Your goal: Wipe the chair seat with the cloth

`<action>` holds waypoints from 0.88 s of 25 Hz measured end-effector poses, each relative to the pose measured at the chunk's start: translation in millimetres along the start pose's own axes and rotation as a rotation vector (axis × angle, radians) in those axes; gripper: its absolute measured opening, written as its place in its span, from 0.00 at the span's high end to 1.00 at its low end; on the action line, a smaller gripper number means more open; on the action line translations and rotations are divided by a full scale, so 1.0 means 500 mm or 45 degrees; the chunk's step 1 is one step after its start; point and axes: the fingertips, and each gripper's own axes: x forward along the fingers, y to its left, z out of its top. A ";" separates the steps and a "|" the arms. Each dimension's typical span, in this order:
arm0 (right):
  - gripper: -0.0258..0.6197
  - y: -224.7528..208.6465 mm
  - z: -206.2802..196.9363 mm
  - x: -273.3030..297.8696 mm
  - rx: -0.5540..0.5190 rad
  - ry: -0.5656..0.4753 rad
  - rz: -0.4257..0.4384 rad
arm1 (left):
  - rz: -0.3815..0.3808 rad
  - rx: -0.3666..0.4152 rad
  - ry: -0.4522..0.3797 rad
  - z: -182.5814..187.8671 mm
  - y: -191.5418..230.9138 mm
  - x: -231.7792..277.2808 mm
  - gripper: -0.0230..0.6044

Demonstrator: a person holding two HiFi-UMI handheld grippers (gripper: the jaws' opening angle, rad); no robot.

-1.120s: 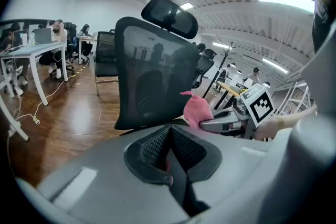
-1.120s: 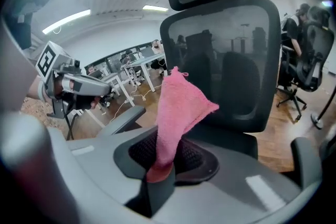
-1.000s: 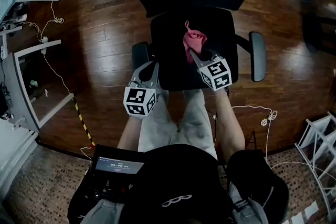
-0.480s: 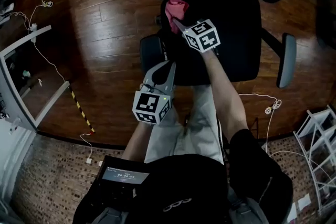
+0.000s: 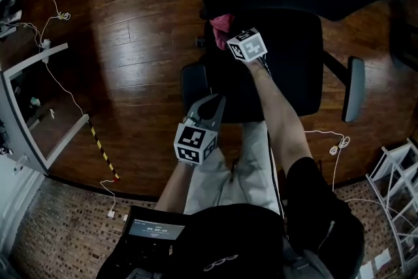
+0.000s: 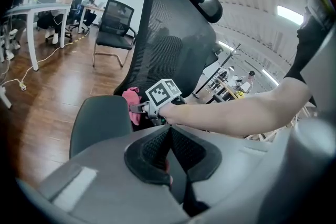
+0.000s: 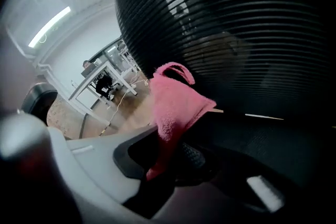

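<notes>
A black office chair fills the upper middle of the head view, its seat [image 5: 287, 68] dark and flat. My right gripper [image 5: 225, 32] is shut on a pink cloth [image 5: 221, 24], which it holds against the far left corner of the seat, close under the mesh backrest [image 7: 236, 23]. The cloth [image 7: 170, 105] bunches up from between the jaws in the right gripper view. My left gripper [image 5: 212, 104] hangs shut and empty over the seat's near left edge, beside the left armrest [image 5: 192, 78]. In the left gripper view the cloth [image 6: 131, 105] shows beyond that armrest [image 6: 100, 123].
The right armrest [image 5: 354, 88] juts out on the far side of the seat. White desk frames [image 5: 26, 101] and loose cables [image 5: 59, 16] line the wooden floor [image 5: 130, 42] on the left. A wire rack [image 5: 395, 186] stands at the lower right.
My right gripper has carried the cloth from the seat's middle to its far left corner and now sits slightly nearer the backrest. The left gripper has drifted down and right.
</notes>
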 end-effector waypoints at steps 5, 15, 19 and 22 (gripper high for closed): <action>0.86 -0.116 -0.030 -0.053 0.034 0.012 -0.130 | 0.044 -0.021 -0.008 0.009 0.008 0.004 0.97; 0.86 -0.317 -0.098 -0.185 0.075 0.037 -0.341 | 0.087 -0.038 0.043 0.012 0.016 0.027 0.97; 0.85 -0.398 -0.137 -0.273 0.122 0.046 -0.446 | 0.109 -0.034 0.060 0.007 0.013 0.024 0.97; 0.85 -0.437 -0.146 -0.334 0.125 0.053 -0.511 | 0.107 -0.038 0.078 0.013 0.017 0.013 0.97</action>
